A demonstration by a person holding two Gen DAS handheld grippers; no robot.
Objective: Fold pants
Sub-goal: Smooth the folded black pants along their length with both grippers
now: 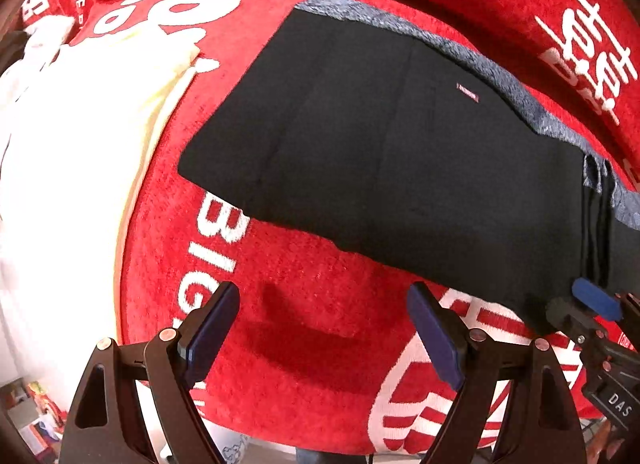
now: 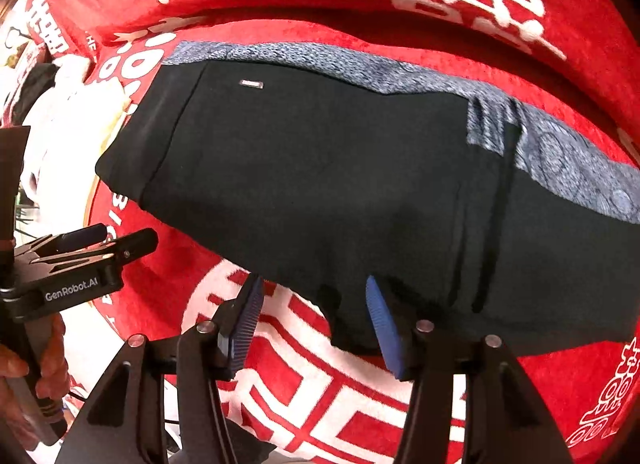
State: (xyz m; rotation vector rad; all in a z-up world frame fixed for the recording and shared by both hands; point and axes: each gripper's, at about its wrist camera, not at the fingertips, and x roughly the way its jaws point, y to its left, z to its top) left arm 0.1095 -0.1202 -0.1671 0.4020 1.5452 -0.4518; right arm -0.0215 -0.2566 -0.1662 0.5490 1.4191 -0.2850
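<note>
At the far left lies a white cloth pile [image 1: 60,144] on the red plush blanket with white lettering [image 1: 304,304]. Your left gripper [image 1: 324,328] hangs spread over bare blanket. The folded black pants [image 1: 392,152] lie just right, atop blue-grey patterned fabric [image 1: 500,72]. Your right gripper [image 2: 316,320] stands parted at their near edge, pinching nothing.

Bare red cloth [image 1: 304,304] ahead — pants [image 1: 400,152] beyond.

Prob. home bedrm: red plush blanket [image 1: 312,328] w/ white lettering, white bedding [image 1: 60,184] alongside.
</note>
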